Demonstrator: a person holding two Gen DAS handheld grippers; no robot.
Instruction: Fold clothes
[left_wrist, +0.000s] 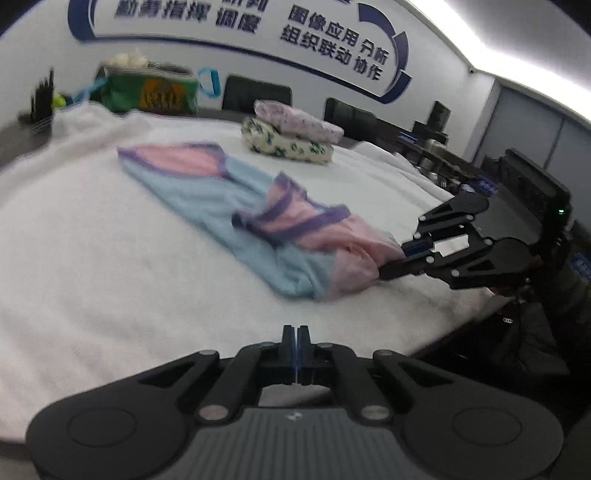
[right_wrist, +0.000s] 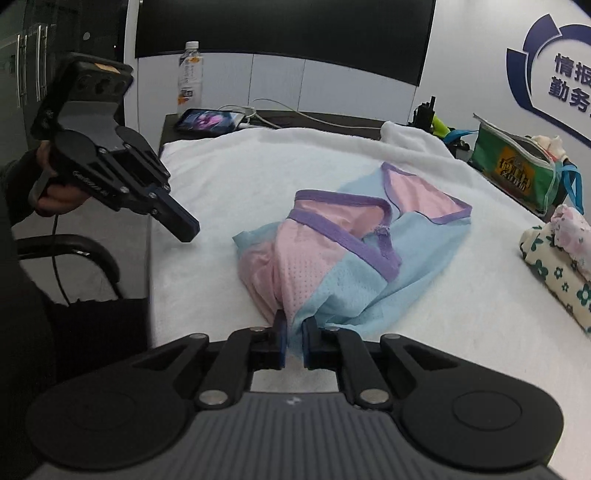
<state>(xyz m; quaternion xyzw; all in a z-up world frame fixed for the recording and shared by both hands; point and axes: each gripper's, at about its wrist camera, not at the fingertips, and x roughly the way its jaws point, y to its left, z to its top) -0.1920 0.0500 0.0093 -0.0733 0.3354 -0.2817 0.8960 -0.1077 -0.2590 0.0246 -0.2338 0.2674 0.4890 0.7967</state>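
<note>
Your right tool is clenched on the near hem of the pink-and-blue mesh garment with purple trim — crumpled on the white-towelled tabletop. Your left tool — fully closed, empty, just above the towel.

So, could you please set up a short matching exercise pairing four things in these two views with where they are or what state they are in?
Things:
1. left gripper
2. right gripper
3. water bottle
4. floral folded clothes

States or places:
A. stacked on the white cover, beyond the garment
B. shut on the pink and blue garment
C. shut, holding nothing
D. upright beside the phone

Pairs: 1-C, 2-B, 3-D, 4-A
</note>
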